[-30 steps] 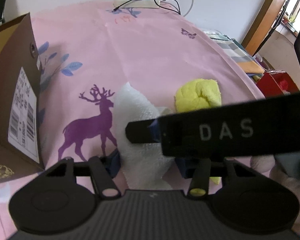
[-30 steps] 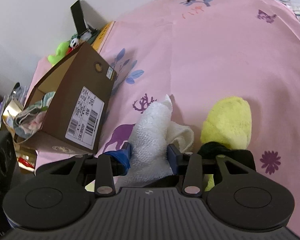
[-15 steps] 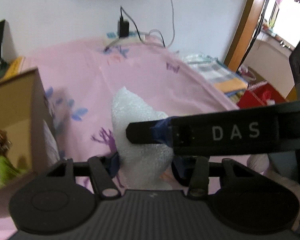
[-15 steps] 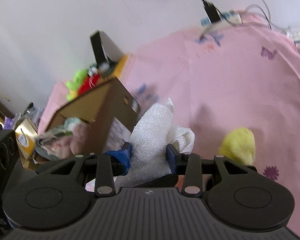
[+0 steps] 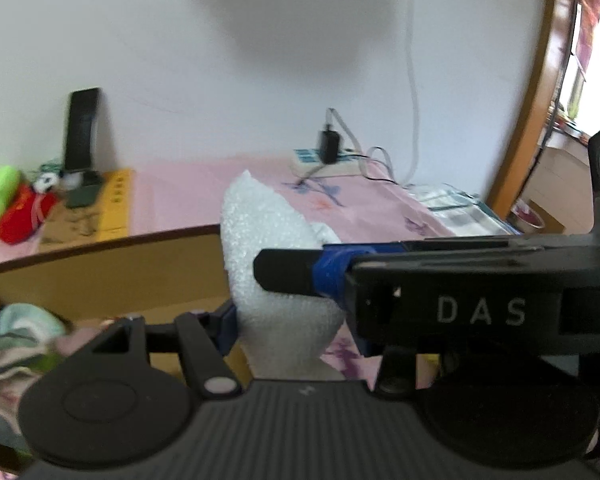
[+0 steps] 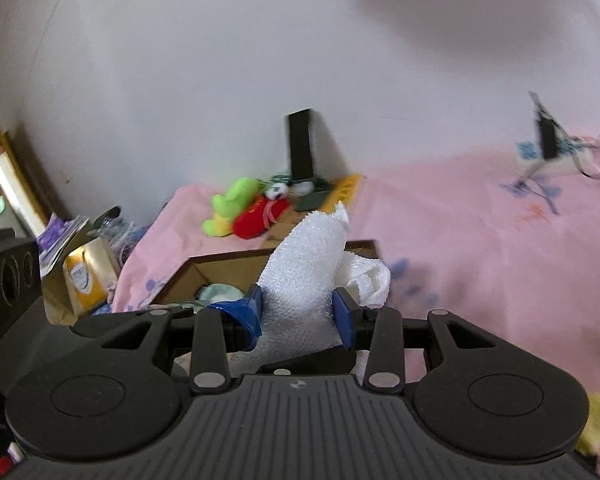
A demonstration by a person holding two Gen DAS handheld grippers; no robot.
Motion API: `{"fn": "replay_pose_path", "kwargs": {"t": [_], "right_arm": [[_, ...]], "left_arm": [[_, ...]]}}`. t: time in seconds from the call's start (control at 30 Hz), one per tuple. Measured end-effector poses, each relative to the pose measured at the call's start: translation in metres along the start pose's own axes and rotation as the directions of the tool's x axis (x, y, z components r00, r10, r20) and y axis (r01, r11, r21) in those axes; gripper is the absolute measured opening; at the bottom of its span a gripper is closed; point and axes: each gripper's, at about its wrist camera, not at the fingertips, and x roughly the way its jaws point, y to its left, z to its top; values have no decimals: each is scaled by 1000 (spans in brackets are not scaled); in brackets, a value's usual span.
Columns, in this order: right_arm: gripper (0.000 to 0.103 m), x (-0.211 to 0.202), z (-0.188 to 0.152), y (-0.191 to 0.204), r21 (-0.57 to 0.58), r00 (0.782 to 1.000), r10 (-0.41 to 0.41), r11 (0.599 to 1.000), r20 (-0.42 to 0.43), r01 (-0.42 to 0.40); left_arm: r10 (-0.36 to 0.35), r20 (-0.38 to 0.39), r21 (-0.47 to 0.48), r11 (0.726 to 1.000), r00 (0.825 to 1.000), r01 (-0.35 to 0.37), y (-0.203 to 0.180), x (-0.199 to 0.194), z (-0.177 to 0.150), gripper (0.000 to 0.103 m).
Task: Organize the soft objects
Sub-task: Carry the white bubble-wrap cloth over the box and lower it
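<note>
Both grippers are shut on one white towel (image 5: pixel 276 256), held up in the air above the pink bed. My left gripper (image 5: pixel 288 320) pinches its lower part; the right gripper's finger crosses in front of it. In the right wrist view my right gripper (image 6: pixel 298 312) squeezes the towel (image 6: pixel 312 268) between blue pads. A brown cardboard box (image 6: pixel 220 268) with soft items inside sits just below and left of the towel; it also shows in the left wrist view (image 5: pixel 100 268). A yellow cloth (image 6: pixel 598 426) lies on the bed at lower right.
A green and red plush toy (image 6: pixel 248 212) and a black stand (image 6: pixel 302 148) sit by the wall. A power strip with charger (image 5: pixel 328 156) lies at the bed's far edge. A yellow packet (image 6: pixel 86 280) and clutter are at the left.
Both grippers have lifted the white towel off the bed and swung left toward the box. The yellow cloth stayed on the bed. The box's open top has come into view.
</note>
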Motion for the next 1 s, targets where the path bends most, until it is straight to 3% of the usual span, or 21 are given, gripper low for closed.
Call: {"fn": "replay_pose_path", "kwargs": {"t": [0.2,0.43,0.83,1.0], "right_arm": [[23,47,5,31,-69,999,12,998,-47,-15],[23,94,4,40,-13,993,-5,1000,-121,3],[22,146,-16,42,11,965,-125,991,-232,131],[23,149,-18,38,46,958,-158,984,-239,174]], "left_arm": [[22,-35,-65,998,999,-24,56,2,5,47],[25,-99,-99,994,995,-35,107,22,4,48],[37,-245,-112,991,969,-67,146,65,-16,52],[41,-238,-123,990,970,-72,151,60,-18,63]]}}
